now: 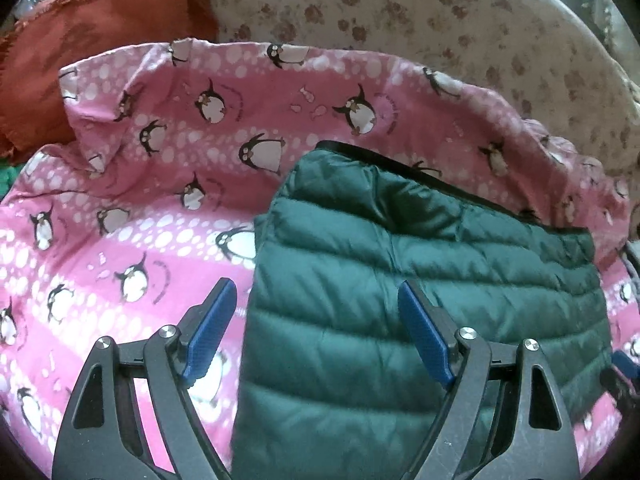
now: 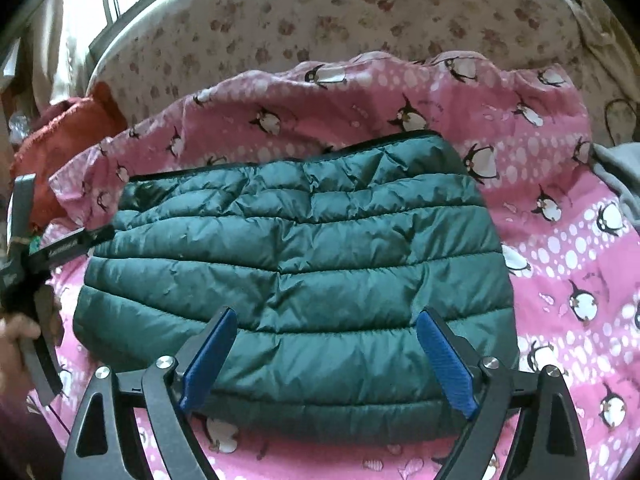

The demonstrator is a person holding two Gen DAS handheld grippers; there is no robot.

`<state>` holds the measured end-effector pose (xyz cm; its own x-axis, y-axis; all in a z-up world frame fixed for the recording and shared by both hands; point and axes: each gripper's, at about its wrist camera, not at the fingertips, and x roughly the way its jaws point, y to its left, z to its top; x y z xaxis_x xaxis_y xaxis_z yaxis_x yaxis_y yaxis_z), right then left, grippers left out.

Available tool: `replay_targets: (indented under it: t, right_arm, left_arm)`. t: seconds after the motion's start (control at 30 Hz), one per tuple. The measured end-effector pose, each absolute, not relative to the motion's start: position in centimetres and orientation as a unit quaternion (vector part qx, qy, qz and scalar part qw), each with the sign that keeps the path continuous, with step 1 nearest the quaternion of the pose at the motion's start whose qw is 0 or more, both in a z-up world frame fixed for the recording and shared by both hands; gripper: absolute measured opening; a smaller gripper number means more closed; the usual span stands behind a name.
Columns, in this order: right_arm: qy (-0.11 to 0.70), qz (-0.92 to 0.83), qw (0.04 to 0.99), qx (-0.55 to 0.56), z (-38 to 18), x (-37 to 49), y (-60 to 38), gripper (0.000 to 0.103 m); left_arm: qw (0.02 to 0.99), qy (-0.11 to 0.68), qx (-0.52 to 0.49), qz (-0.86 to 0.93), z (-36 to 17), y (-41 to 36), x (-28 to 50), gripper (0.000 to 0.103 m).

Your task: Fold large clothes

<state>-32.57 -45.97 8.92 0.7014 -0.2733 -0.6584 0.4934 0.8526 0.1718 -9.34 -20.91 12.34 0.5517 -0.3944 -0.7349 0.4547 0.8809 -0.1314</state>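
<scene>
Green quilted jacket (image 2: 296,256), folded to a compact rectangle, lies flat on a pink penguin-print sheet (image 1: 132,208), toward the sheet's middle, black-trimmed edge facing the far side. Left gripper (image 1: 316,332): jaws apart, nothing between the pads, poised over the jacket's left edge. Right gripper (image 2: 326,360): jaws apart, empty, above the jacket's near edge. Rust-red cloth (image 1: 80,52) bunched past the sheet's far left corner. Cream flower-print bedding (image 2: 340,12) lies beyond the sheet's far edge.
</scene>
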Motion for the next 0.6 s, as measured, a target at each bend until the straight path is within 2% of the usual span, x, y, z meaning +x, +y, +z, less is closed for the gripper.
replay_targets:
  t: [0.33, 0.6]
  right_arm:
    - [0.321, -0.245, 0.888, 0.219, 8.3, -35.9, -49.4, 0.091]
    - [0.329, -0.265, 0.856, 0.297, 5.3, -36.7, -55.4, 0.091]
  left_arm:
    - [0.844, 0.453, -0.001, -0.286, 11.7, -17.5, -11.2, 0.083]
    - [0.798, 0.517, -0.108, -0.291, 8.6, -15.0, -9.0, 0.083]
